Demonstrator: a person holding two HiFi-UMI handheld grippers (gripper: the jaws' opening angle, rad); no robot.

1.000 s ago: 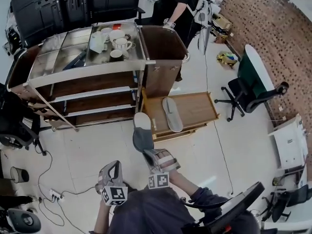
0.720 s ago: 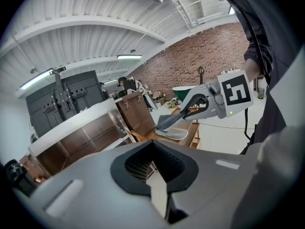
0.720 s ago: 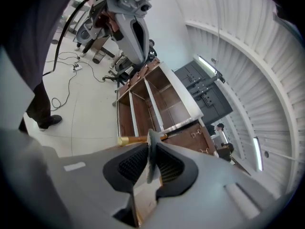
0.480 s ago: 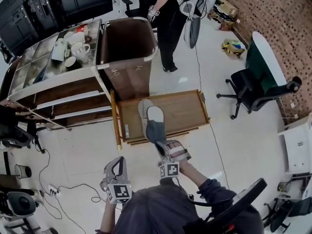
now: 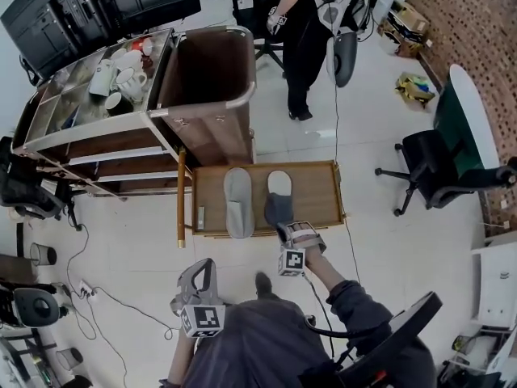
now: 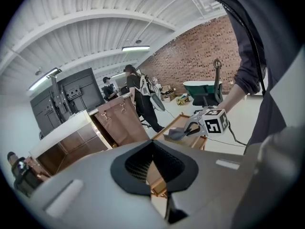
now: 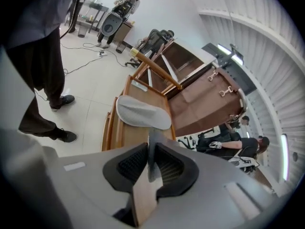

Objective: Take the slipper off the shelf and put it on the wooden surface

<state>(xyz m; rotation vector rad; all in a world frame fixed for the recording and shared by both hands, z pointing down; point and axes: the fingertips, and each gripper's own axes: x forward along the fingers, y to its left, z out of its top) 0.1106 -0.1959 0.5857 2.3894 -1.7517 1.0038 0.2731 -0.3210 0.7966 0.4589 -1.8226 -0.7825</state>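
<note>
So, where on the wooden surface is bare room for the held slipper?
The wooden surface is bare from the lying slipper to its right rim, apart from the held slipper. Left of the lying slipper, only a narrow strip.

The wooden surface (image 5: 319, 186) lies on the floor just before the shelf (image 5: 105, 148). Cups (image 5: 121, 67) stand on top of the shelf, and a bin (image 5: 212, 71) is at its right end. One slipper (image 5: 237, 202) lies on the surface at the left. A second slipper (image 5: 279, 194) is just right of it, in the right gripper (image 5: 289, 229). A chair (image 5: 436, 164) stands well to the right.
</note>
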